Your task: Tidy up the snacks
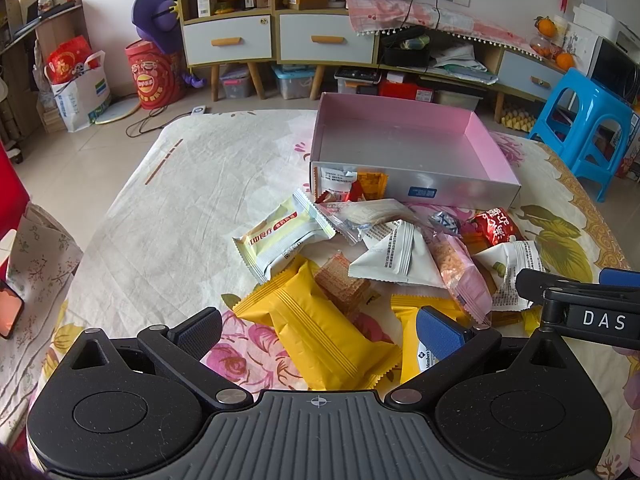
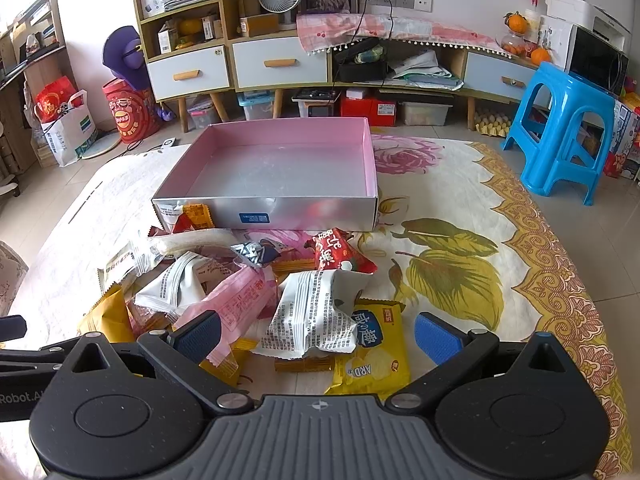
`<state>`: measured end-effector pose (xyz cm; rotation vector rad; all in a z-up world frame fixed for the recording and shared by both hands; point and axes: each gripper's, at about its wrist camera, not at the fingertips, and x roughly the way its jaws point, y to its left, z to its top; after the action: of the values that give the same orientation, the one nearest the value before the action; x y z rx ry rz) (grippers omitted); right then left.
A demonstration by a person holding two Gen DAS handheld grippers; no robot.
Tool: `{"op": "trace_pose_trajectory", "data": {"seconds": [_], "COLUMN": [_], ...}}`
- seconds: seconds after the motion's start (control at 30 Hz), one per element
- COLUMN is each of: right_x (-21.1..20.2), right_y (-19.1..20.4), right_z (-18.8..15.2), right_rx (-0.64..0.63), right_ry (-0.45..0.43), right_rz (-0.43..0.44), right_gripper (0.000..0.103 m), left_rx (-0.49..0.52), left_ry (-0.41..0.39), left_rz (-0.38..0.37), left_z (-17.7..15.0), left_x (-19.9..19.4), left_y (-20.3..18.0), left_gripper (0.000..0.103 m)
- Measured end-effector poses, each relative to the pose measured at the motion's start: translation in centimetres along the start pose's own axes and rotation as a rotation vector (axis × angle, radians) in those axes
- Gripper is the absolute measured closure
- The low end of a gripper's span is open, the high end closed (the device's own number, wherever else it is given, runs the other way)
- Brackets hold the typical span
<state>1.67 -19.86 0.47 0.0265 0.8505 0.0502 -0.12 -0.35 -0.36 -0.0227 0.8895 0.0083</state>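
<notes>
A pile of wrapped snacks lies on the floral cloth in front of an empty pink-lined box. In the left wrist view my left gripper is open, its fingers either side of a yellow packet. A white and cream packet and a white triangular packet lie beyond. In the right wrist view my right gripper is open over a white printed packet and a yellow chips packet. A pink packet and a red packet lie nearby.
The right gripper's body shows at the right of the left wrist view. A blue plastic stool stands off the cloth at the right. Cabinets with drawers line the back wall. Bags stand at the far left.
</notes>
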Motion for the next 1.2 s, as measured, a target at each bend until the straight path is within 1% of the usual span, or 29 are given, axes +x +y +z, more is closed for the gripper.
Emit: {"op": "trace_pose_trajectory", "data": {"seconds": [0.73,0.9,1.03,1.1,1.17,1.2], "right_x": [0.2,0.2,0.1,0.0,-0.1,0.0], "right_y": [-0.1,0.1,-0.4,-1.0,-1.6,-1.8], "right_z": [-0.1,0.0,0.5,1.2,1.8,2.1], "right_rx": [-0.004,-0.033,-0.051,-0.053,-0.062,-0.071], "right_ry": [0.007,0.001,-0.01,-0.023,-0.026,-0.02], "right_rz": [-0.011,-0.057,-0.085,-0.107,-0.108,-0.101], "right_gripper": [0.008,0.008,0.008,0.008,0.008,0.008], "left_rx": [0.002,0.007,-0.003,0.006,0.047,0.072], "left_ry": [0.0,0.003,0.018,-0.008,-0.044,-0.046], "left_rz": [0.0,0.003,-0.019,-0.022,-0.01,-0.008], "left_z": [0.1,0.3,0.8,1.1,1.6,1.9], "left_x": [0.0,0.0,0.4,0.2,0.0,0.0], "left_y": [0.0,0.2,0.7,0.9,0.8,0.8], "left_gripper": [0.0,0.0,0.0,0.0,0.0,0.0]}}
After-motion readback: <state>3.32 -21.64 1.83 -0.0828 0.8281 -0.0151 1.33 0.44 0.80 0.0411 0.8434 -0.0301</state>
